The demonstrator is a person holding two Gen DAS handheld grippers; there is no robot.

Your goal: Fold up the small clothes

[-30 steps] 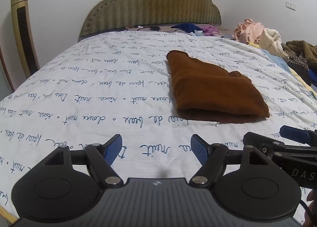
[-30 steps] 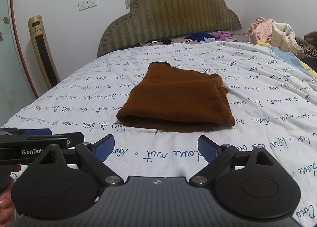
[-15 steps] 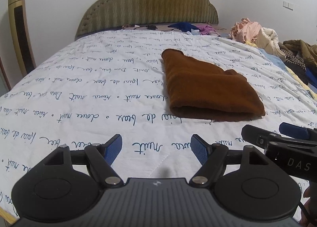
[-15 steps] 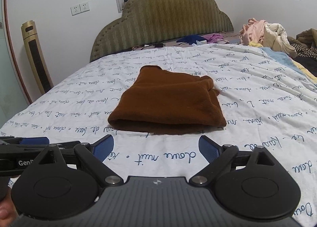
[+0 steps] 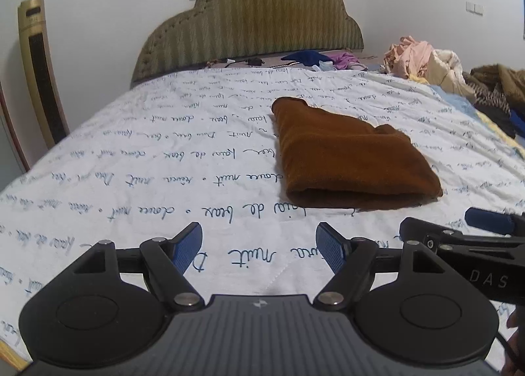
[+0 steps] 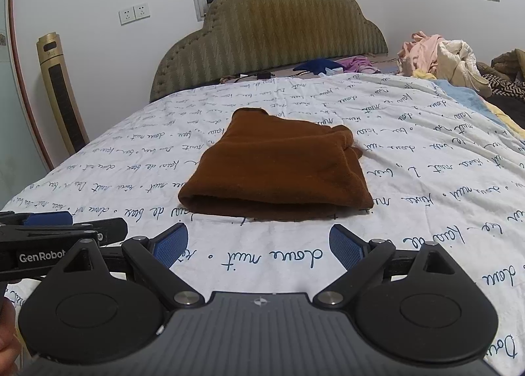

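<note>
Far off to the left of our left gripper [image 5: 259, 249], a gold tower fan [image 5: 39, 71] stands against the wall. We hold that gripper low over the white bedspread [image 5: 131, 162] with blue script, its jaws spread wide and nothing between them but printed cloth. Ahead of these jaws and to their right lies the folded brown garment [image 5: 347, 159], flat on the bedspread, apart from both blue pads. Beyond it, straight past the jaws, rises the scalloped olive headboard [image 5: 262, 15].

Our right gripper [image 6: 259, 244] sits just beside the left one and is likewise spread wide and holds nothing. The brown garment lies directly ahead of its jaws, its near folded edge a short way beyond the fingertips and not touching them. Behind it, by the headboard, we see a blue and a purple cloth [image 6: 331, 66]. Far to the right of these jaws, a pile of loose clothes [image 6: 443, 57] sits at the bed's edge.
</note>
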